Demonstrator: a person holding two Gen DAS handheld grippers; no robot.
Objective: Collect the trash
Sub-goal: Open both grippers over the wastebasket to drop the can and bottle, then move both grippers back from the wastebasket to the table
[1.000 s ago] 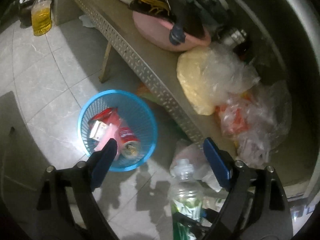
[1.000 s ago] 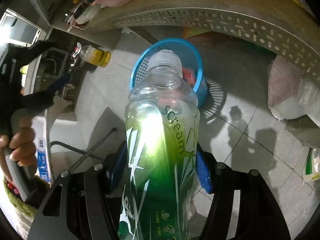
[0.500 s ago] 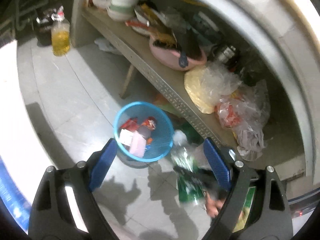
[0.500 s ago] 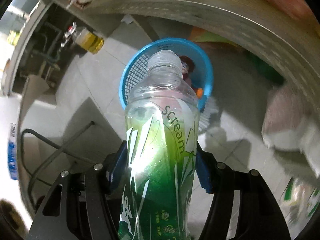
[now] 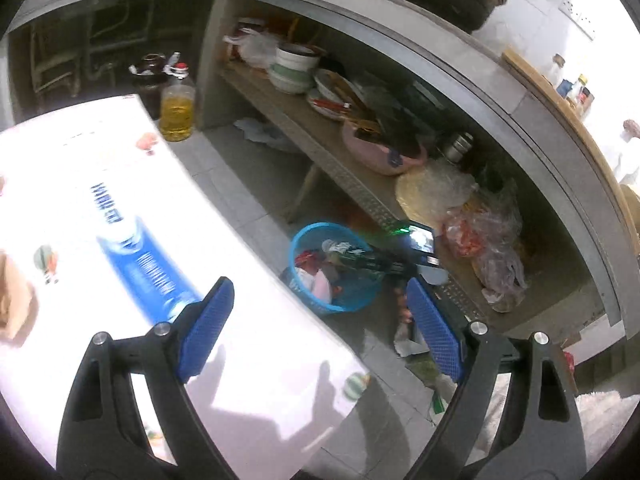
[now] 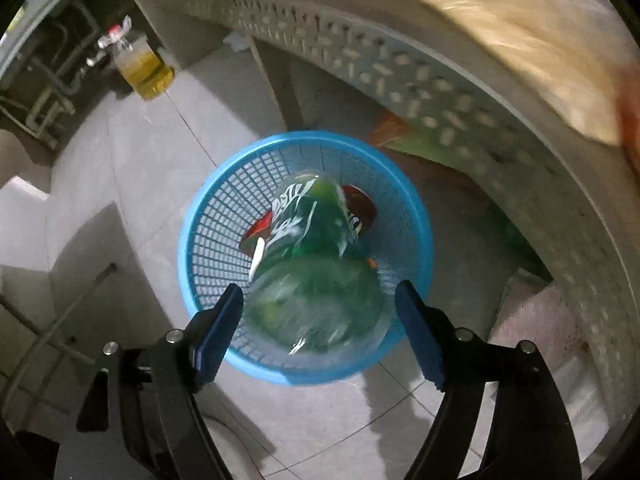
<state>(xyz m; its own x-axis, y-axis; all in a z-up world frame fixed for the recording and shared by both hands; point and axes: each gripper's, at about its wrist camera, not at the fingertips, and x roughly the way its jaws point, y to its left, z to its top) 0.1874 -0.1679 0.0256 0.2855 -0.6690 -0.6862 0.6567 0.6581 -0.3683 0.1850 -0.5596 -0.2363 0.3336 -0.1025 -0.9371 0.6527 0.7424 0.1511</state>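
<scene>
hanging over the blue basket [image 6: 224,216] on the floor tiles, the right gripper [image 6: 318,316] was opening its jaws; the green bottle [image 6: 316,256] it had clamped a second earlier was free of the pads and dropping blurred into the basket, so that piece was as good as binned. the left gripper [image 5: 316,332] stood wide and empty

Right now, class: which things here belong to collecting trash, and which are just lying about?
Belong to the job:
- green bottle, dropping between the opening right gripper
- blue basket

Lying about:
- oil jug
- pink basin
- stacked bowls
</scene>
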